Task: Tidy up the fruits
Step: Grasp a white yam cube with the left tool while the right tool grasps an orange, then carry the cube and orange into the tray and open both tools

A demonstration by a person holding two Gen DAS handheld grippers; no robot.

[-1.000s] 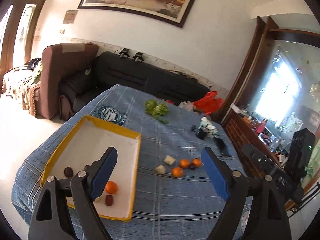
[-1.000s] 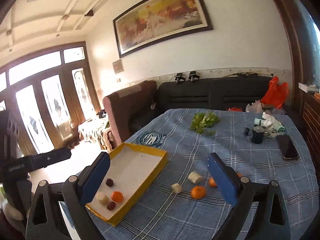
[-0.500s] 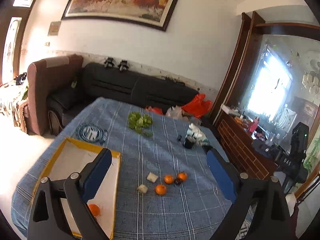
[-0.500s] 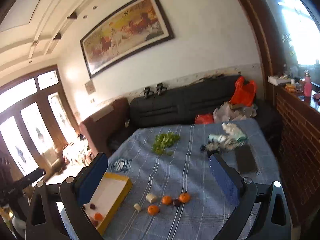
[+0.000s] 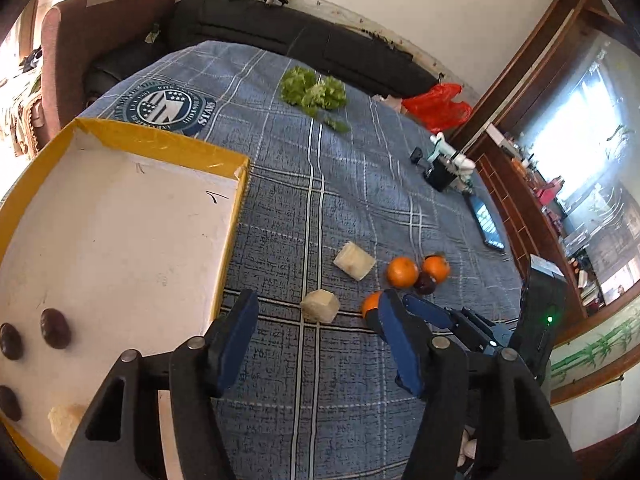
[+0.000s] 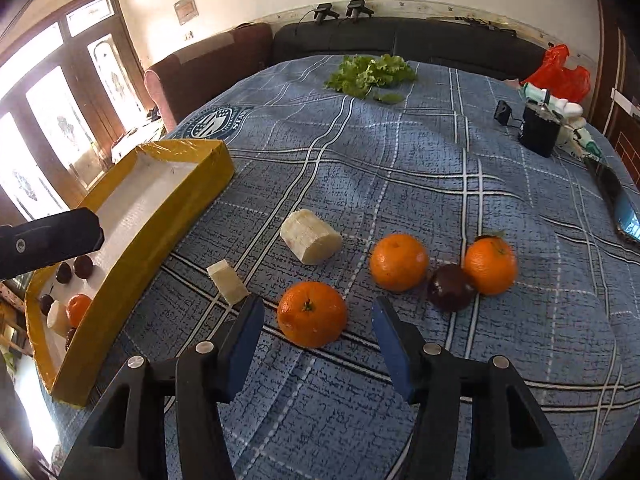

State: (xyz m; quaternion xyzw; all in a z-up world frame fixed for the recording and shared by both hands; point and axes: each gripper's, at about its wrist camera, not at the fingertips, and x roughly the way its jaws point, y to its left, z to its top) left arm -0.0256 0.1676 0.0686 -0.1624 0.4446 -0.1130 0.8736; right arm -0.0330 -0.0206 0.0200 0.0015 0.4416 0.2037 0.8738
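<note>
Three oranges lie on the blue checked cloth. My right gripper [image 6: 318,314] is open, low over the cloth, with the nearest orange [image 6: 312,314] between its fingertips. Two more oranges [image 6: 399,262] [image 6: 490,266] and a dark plum [image 6: 450,287] lie behind. Two pale fruit chunks [image 6: 310,242] [image 6: 228,282] lie to the left. My left gripper [image 5: 316,316] is open over the cloth, near a pale chunk [image 5: 320,306]. The yellow-rimmed tray [image 5: 236,200] holds dark plums [image 5: 56,328] and a pale chunk [image 5: 64,420]; an orange [image 6: 78,308] shows in it too.
Lettuce [image 5: 314,90] lies at the table's far side. A black cup [image 6: 538,130] with white items and a phone [image 6: 618,208] sit at the right. A dark sofa [image 5: 300,40] and a brown armchair [image 5: 100,28] stand behind the table.
Both grippers have come down and forward toward the table. The right one now straddles the nearest orange; the left one has swung back beside the tray.
</note>
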